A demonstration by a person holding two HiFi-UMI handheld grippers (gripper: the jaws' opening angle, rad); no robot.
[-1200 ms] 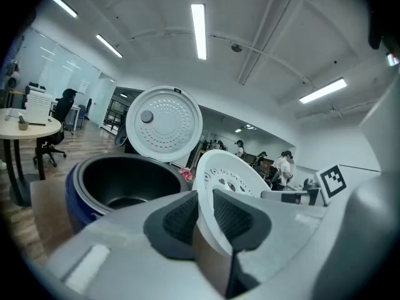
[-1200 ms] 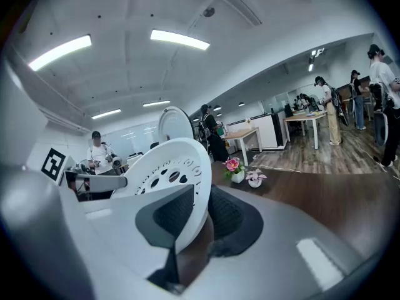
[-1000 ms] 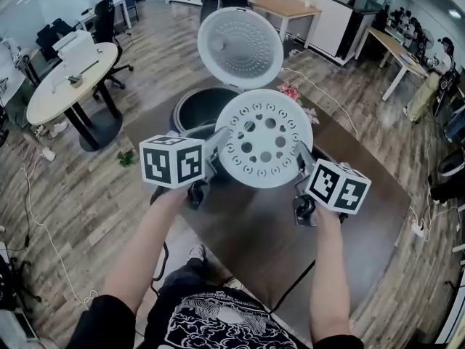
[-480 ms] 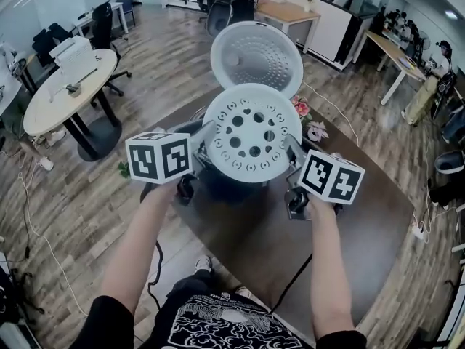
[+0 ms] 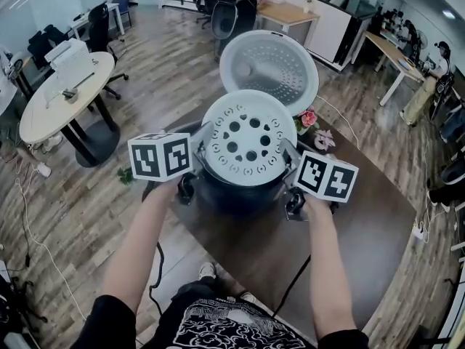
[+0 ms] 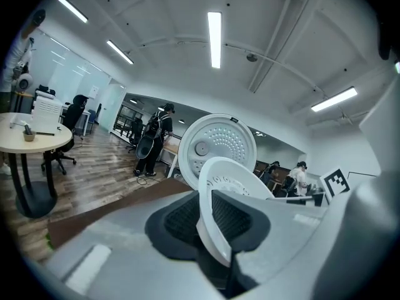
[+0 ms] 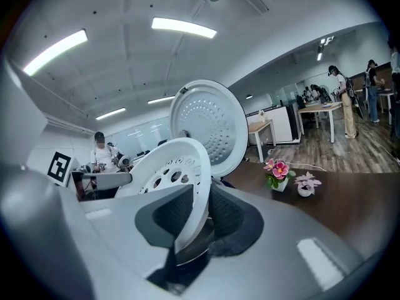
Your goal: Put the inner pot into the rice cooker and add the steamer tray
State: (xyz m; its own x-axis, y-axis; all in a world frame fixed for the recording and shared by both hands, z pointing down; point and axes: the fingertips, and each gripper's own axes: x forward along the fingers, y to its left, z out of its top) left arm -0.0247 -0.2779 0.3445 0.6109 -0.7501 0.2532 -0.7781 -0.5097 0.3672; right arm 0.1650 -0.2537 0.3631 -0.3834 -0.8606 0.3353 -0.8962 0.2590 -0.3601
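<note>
A white steamer tray (image 5: 247, 140) with several round holes hangs level just over the mouth of the dark rice cooker (image 5: 240, 193). My left gripper (image 5: 207, 134) is shut on its left rim and has just been closing a little tighter. My right gripper (image 5: 288, 150) is shut on the right rim. In the left gripper view the tray rim (image 6: 228, 186) stands between the dark pads of the left gripper (image 6: 212, 227). The right gripper view shows the rim (image 7: 169, 164) pinched in the right gripper (image 7: 194, 220). The tray hides the inside of the cooker. The open white lid (image 5: 270, 64) stands upright behind.
The cooker stands on a brown table (image 5: 349, 217). Small pots of pink flowers (image 5: 309, 118) sit to the right of the lid. A round pale table (image 5: 62, 89) and office chairs stand off to the left. People stand by desks far back.
Both grippers have carried the tray away from me, from in front of the cooker to right over its mouth. The grip on both rims is unchanged.
</note>
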